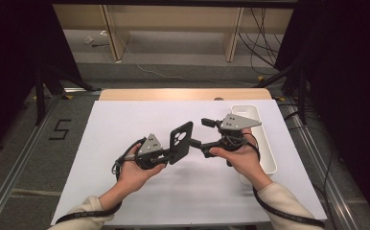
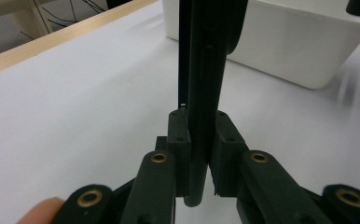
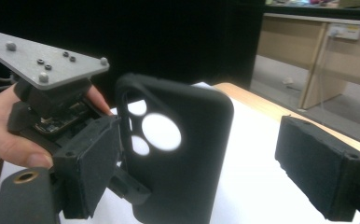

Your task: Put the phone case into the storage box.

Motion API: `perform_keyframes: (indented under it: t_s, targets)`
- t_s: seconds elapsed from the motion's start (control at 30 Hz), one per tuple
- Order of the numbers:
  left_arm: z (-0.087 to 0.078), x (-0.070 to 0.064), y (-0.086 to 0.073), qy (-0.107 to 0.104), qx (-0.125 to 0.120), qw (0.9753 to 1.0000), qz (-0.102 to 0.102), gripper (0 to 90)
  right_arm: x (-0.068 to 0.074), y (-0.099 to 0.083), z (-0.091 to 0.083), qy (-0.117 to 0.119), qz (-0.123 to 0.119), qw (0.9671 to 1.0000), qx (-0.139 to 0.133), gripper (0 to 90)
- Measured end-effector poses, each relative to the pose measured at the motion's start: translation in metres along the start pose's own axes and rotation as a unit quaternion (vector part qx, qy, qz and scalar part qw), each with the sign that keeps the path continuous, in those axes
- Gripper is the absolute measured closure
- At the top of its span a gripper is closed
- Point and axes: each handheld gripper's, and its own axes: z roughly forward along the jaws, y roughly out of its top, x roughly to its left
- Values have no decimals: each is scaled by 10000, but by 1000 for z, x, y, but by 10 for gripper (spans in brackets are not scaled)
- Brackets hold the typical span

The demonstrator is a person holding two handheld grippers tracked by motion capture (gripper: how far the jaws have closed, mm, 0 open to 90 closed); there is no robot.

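A black phone case (image 1: 180, 142) with round camera cut-outs is held upright above the white table top (image 1: 125, 124), near its middle. My left gripper (image 1: 167, 156) is shut on the case's lower end; in the left gripper view the case (image 2: 206, 70) stands edge-on between the two pads (image 2: 179, 140). My right gripper (image 1: 202, 133) is open just right of the case. In the right gripper view the case (image 3: 183, 154) stands between its jaws, close beside the left pad (image 3: 89, 163) and well apart from the right pad (image 3: 322, 172). The left gripper's grey plate (image 3: 43, 60) shows behind.
A long white bin (image 1: 261, 139) lies along the table's right edge, under the right hand, and appears as the bin (image 2: 285, 42) beyond the case. A wooden strip (image 1: 183, 94) runs along the far edge. Cables cross the floor behind.
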Motion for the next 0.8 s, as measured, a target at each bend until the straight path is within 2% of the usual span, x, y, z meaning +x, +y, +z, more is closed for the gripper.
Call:
perform_keyframes:
  t_s: [0.17,0.27,0.5,0.8]
  targets:
    - [0,-2,1,148,-30,9999,-77,799,5,-12,-6,-299,136,9994,-106,149]
    - [0,-5,3,214,-72,9997,-113,798,7,-16,-6,-408,158,9990,-82,137]
    - [2,-8,3,279,-86,9992,-256,798,10,-22,-4,-507,184,9985,-27,121]
    - [6,-10,5,347,-83,9988,-332,798,15,-23,-4,-554,155,9983,-37,104]
